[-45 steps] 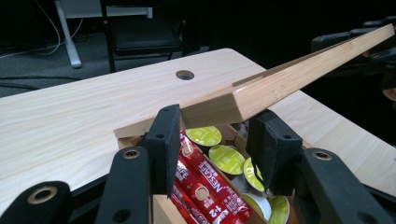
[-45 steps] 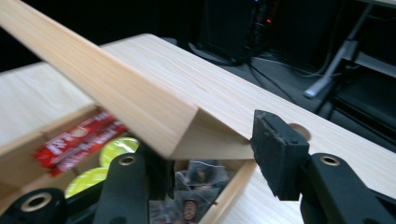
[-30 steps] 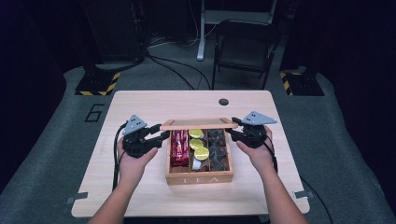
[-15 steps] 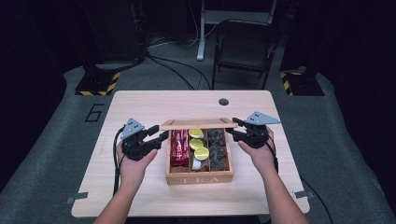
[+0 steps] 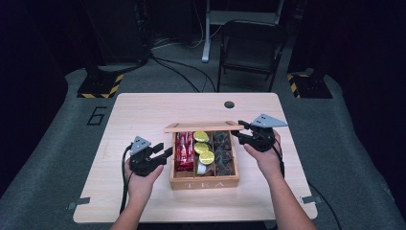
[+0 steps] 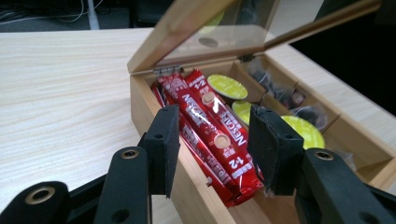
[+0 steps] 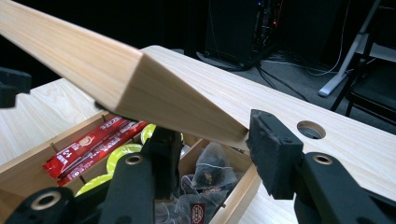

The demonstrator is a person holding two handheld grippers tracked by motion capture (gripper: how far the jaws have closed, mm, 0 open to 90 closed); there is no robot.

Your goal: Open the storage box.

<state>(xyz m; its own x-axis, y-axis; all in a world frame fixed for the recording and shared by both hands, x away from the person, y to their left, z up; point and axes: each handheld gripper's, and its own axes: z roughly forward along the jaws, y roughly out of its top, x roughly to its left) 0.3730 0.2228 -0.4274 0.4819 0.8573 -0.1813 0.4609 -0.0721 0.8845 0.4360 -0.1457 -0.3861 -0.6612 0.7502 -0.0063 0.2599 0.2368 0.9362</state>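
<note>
Lid (image 7: 140, 88) corner between right gripper (image 7: 215, 140) pads, box open.

**Bright bench, dark room**

Overhead light falls evenly on my bench (image 5: 143, 115); everything past it, from nine round to three o'clock, sinks into black. The red sachets (image 6: 210, 135) throw glare. Up close my tool's black jaws blur, and the high view is soft and grainy.
</note>
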